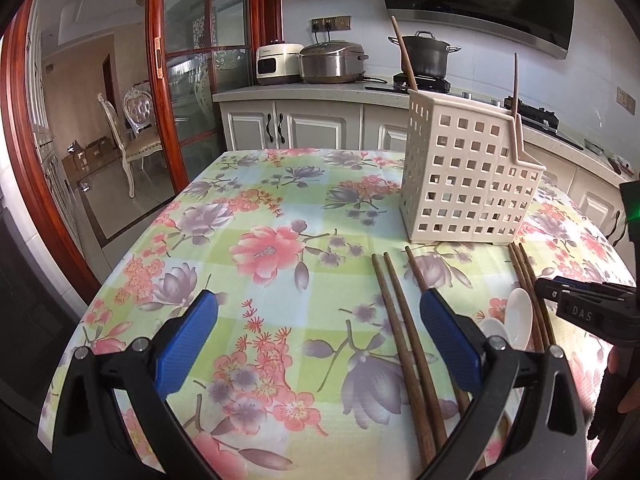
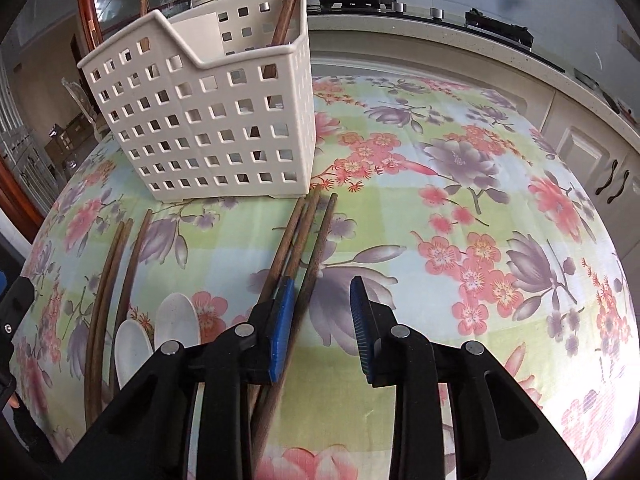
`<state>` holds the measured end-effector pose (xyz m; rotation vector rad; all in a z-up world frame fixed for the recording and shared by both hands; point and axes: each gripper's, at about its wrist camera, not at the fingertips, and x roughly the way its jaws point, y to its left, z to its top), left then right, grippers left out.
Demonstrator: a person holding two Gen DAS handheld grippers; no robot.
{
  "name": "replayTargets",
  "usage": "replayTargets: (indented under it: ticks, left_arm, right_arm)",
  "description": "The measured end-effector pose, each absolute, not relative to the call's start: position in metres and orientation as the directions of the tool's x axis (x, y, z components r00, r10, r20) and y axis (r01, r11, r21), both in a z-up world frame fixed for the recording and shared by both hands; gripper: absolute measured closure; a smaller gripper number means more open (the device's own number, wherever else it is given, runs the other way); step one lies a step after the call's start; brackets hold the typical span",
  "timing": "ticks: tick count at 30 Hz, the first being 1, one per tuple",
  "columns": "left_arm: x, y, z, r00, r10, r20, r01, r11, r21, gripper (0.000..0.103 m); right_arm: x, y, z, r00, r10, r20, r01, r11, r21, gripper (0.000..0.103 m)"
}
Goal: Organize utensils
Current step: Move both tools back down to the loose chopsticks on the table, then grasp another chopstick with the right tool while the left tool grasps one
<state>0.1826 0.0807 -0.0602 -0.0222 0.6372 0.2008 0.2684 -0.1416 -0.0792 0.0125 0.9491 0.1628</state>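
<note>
A cream perforated utensil caddy (image 1: 468,176) (image 2: 208,120) stands on the floral tablecloth with two brown chopsticks (image 2: 288,8) upright in it. More chopsticks lie flat in front of it. My left gripper (image 1: 316,294) is open above the cloth; a chopstick pair (image 1: 400,340) lies between its fingers and a third runs under the right finger. My right gripper (image 2: 322,280) hangs over another bundle of chopsticks (image 2: 304,232). One chopstick passes between its jaws beside the left pad, and the right pad stands clear of it. Two white spoons (image 2: 176,320) (image 1: 520,316) lie between the bundles.
Behind the table runs a kitchen counter (image 1: 320,90) with two rice cookers (image 1: 332,62) and a pot (image 1: 426,52) on a stove. A wood-framed glass door (image 1: 160,80) stands at the left. The table edge (image 1: 120,280) drops off on the left side.
</note>
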Motion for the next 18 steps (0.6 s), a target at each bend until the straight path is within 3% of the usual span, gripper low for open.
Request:
replayTargets:
  ticks: [4, 6, 8, 18]
  left_arm:
    - [0.183, 0.082, -0.061, 0.782, 0.172, -0.598, -0.190, 0.981, 0.035, 0.005]
    - [0.185, 0.082, -0.063, 0.774, 0.161, -0.612, -0.184, 0.983, 0.026, 0.005]
    - [0.187, 0.082, -0.065, 0.763, 0.150, -0.628, -0.181, 0.983, 0.016, 0.005]
    - [0.209, 0.068, -0.081, 0.697, 0.139, -0.703, -0.158, 0.987, 0.039, 0.010]
  right_arm:
    - [0.272, -0.140, -0.080, 0.575, 0.112, -0.811, -0.128, 0.991, 0.046, 0.079]
    - [0.272, -0.141, -0.080, 0.577, 0.106, -0.810, -0.132, 0.991, 0.036, 0.089]
    - [0.271, -0.147, -0.080, 0.574, 0.126, -0.809, -0.139, 0.989, 0.055, 0.093]
    - [0.262, -0.175, -0.081, 0.559, 0.201, -0.804, -0.146, 0.979, 0.143, 0.095]
